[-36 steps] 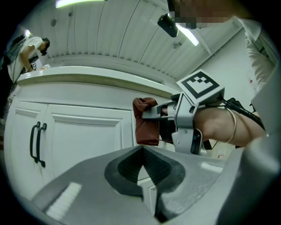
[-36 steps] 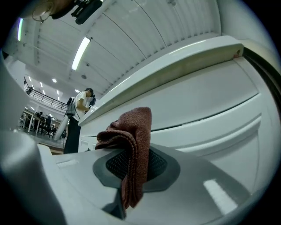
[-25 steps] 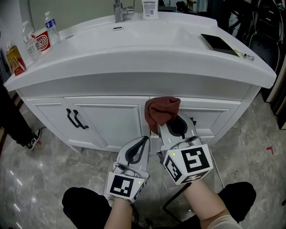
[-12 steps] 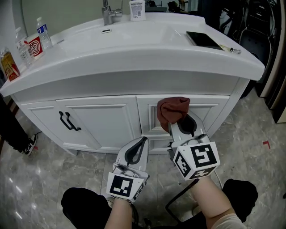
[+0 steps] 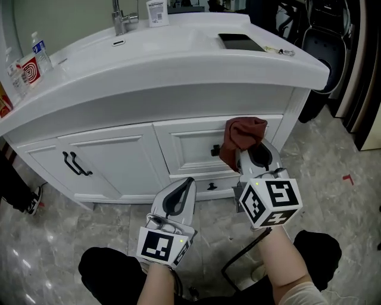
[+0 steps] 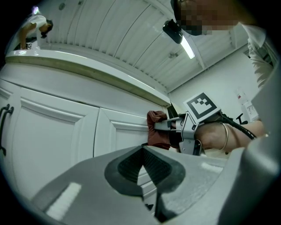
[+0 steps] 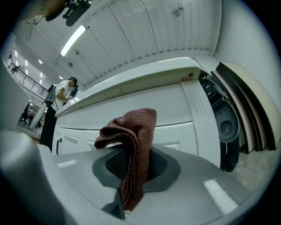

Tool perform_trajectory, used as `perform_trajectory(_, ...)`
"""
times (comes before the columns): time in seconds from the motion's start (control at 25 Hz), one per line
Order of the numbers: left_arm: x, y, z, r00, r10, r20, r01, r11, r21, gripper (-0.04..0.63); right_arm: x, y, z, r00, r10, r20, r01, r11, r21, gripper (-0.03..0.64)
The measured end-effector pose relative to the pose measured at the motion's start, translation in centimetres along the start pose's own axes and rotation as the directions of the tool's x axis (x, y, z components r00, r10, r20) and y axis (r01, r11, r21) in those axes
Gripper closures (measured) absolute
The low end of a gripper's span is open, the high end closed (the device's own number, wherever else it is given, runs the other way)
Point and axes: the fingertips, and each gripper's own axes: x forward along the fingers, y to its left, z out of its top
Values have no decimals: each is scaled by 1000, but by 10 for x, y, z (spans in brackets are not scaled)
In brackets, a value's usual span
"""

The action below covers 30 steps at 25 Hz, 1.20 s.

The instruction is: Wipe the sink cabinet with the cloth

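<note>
Jaws of right gripper (image 5: 247,153) clamp cloth (image 5: 243,134), left gripper (image 6: 142,153) closed — own view.

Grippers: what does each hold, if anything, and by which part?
The right gripper clamps the brown cloth by a bunched fold. The left gripper is shut and empty.

A chrome faucet (image 5: 119,15) stands at the back. Just right of the faucet is a white labelled container (image 5: 156,11). Farther right lies a flat black tablet (image 5: 240,41), with a small metal item (image 5: 286,52) beyond it. Well left of the faucet stand a water bottle (image 5: 39,47) and a red-and-white carton (image 5: 27,70). Far below the faucet, the grey marble floor (image 5: 333,196) carries a red mark (image 5: 347,178).
</note>
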Motion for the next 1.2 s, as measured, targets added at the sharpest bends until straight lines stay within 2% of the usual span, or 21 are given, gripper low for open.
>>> perform_trajectory(0.36,12,-24,-3,999,-38,-4,38,999,-18,595,-24,-71,6,986,-165,-19,166,986,14,531)
perform_trajectory(0.52,6,-24,-5,999,-30,-19,30,999,-11,595,-32,-74,9,983,-183,-6,183,982,56,534)
perform_trajectory(0.6,-2,-18,-8,999,-15,-31,15,1000,-1,595,-30,-51,10,993,-120,16,118,990,78,534)
perform_trajectory(0.68,-12,-7,-10,999,16,-42,-15,1000,5,595,-22,-12,4,1000,-11,19,9,995,96,534)
perform_trajectory(0.8,-29,16,-10,995,84,-51,-84,996,7,595,-6,51,-20,990,139,-18,-137,985,104,534)
perform_trajectory(0.88,-40,31,-9,990,133,-50,-133,991,5,595,3,85,-39,978,202,-49,-197,976,98,534)
perform_trajectory(1.04,-56,55,-7,980,194,-43,-194,981,0,595,18,126,-65,961,261,-89,-250,961,116,534)
perform_trajectory(1.2,-62,66,-13,976,213,-50,-213,977,-1,595,30,139,-78,957,272,-104,-259,958,124,534)
